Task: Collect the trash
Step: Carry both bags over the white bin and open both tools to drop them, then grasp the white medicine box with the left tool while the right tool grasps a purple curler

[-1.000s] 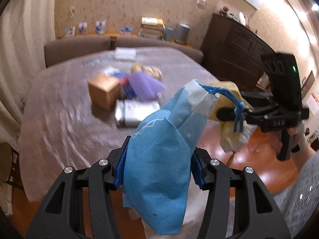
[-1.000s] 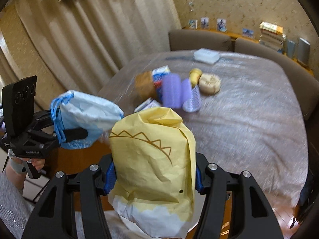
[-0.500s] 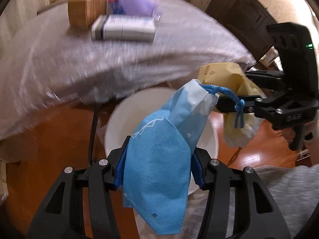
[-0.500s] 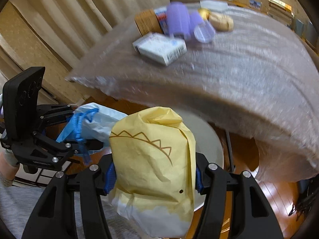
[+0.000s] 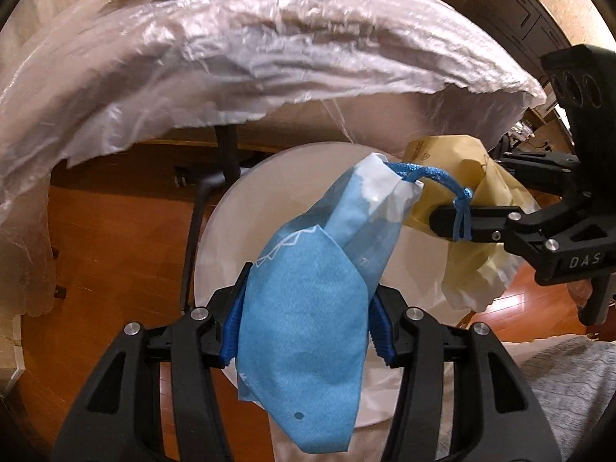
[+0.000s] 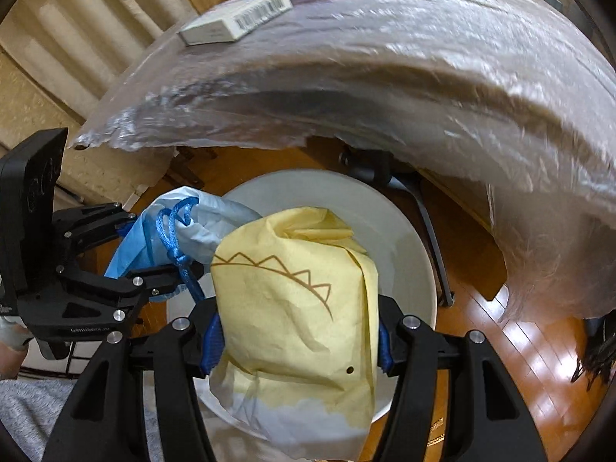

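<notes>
Below, the white bin [image 5: 231, 231] sits open; the left claw [image 5: 304, 331] is clamped on a blue bag [image 5: 304, 327], the right claw [image 6: 296, 338] on a yellow bag [image 6: 292, 308], both over it.

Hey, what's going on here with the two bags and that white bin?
A person is clearing trash with a handheld tool in each hand. The left tool is clamped on a blue bag, the right tool on a yellow bag. Both bags hang over the white bin on the floor beside the plastic-covered table, not yet dropped.
</notes>
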A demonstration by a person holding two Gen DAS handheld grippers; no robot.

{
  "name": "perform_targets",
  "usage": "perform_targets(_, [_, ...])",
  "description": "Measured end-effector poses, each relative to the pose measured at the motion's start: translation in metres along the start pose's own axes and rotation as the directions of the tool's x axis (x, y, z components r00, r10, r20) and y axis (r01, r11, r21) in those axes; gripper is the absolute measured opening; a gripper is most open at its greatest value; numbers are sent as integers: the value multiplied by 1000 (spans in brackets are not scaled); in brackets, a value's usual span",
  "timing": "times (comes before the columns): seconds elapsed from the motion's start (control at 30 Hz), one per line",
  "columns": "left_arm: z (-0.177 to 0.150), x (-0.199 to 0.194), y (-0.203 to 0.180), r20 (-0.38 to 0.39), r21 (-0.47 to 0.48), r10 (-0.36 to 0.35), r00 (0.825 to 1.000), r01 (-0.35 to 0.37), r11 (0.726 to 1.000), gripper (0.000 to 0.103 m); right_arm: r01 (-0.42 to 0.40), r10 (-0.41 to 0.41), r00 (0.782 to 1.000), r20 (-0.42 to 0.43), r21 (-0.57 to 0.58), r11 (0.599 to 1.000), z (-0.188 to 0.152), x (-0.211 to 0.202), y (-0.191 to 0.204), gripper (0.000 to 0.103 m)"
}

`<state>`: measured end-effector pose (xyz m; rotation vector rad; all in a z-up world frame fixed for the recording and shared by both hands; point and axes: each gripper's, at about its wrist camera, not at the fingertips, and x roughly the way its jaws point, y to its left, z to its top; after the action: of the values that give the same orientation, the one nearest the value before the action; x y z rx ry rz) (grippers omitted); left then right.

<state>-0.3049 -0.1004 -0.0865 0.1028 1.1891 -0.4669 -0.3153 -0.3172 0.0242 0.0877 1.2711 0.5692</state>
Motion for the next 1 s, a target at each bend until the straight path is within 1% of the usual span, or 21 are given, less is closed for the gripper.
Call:
perform_targets(0.1, [-2, 7, 1, -5, 6, 17, 1000, -17, 1000, 54, 14, -14, 1000, -1, 15, 1000, -2, 8, -3, 59])
perform_targets(0.13, [3, 10, -1, -9, 5, 18, 1000, -18, 1000, 54, 19, -19, 1000, -1, 16, 1000, -2, 10, -4, 59])
perform_targets(0.23, [2, 15, 2, -15, -7, 7, 1000, -7, 1000, 56, 29, -29, 1000, 1, 18, 999, 3, 13, -4, 61])
perform_targets(0.27, [1, 17, 4, -11, -12, -3, 1000, 3, 1000, 63, 35, -35, 999, 2, 21, 999, 3, 13, -4, 64])
perform_targets(0.3, [1, 17, 4, -7, -14, -11, 1000, 11, 1000, 75, 41, -41, 999, 4, 26, 999, 4, 12, -4, 69])
perform_targets(0.33, [2, 16, 6, 0, -17, -18, 1000, 18, 1000, 81, 47, -48, 999, 10, 32, 998, 3, 10, -3, 76])
perform_targets(0.37, [1, 14, 8, 14, -26, -26, 1000, 27, 999, 85, 53, -54, 998, 20, 38, 998, 3, 7, -3, 82])
perform_targets(0.43, [0, 10, 13, 31, -57, -26, 999, 28, 998, 85, 60, -61, 998, 27, 41, 997, 5, 1, -3, 83])
perform_targets(0.53, [5, 7, 13, 33, -75, -13, 999, 16, 997, 85, 66, -68, 997, 38, 45, 997, 5, -8, -5, 83])
perform_targets(0.63, [3, -8, 9, 43, -62, 18, 999, -15, 998, 85, 69, -72, 996, 58, 40, 997, 7, -23, -5, 83])
perform_targets(0.73, [5, -34, 0, 90, -28, 47, 995, -44, 999, 85, 79, -81, 989, 125, 20, 997, 13, -60, 4, 83])
perform_targets(0.8, [6, -63, -6, 154, -8, 51, 987, -51, 999, 85, 77, -76, 977, 198, 2, 997, 21, -87, 7, 85])
perform_targets(0.83, [8, -77, -8, 187, -3, 53, 981, -53, 999, 86, 80, -77, 970, 230, -4, 997, 25, -97, 9, 90])
perform_targets(0.87, [13, -92, -9, 229, -3, 62, 971, -62, 998, 93, 93, -86, 957, 278, -13, 996, 33, -111, 11, 94])
perform_targets(0.9, [18, -105, -10, 273, -10, 80, 959, -80, 997, 102, 100, -89, 948, 305, -19, 995, 38, -118, 10, 94])
perform_targets(0.93, [24, -116, -10, 321, -21, 101, 942, -99, 995, 102, 107, -91, 936, 340, -29, 994, 48, -128, 12, 95])
perform_targets(0.97, [29, -128, -9, 372, -30, 119, 921, -116, 993, 102, 110, -89, 924, 372, -36, 993, 58, -135, 11, 98])
perform_targets(1.0, [38, -133, -9, 398, -33, 121, 909, -118, 993, 102, 111, -87, 913, 398, -37, 993, 67, -138, 9, 99])
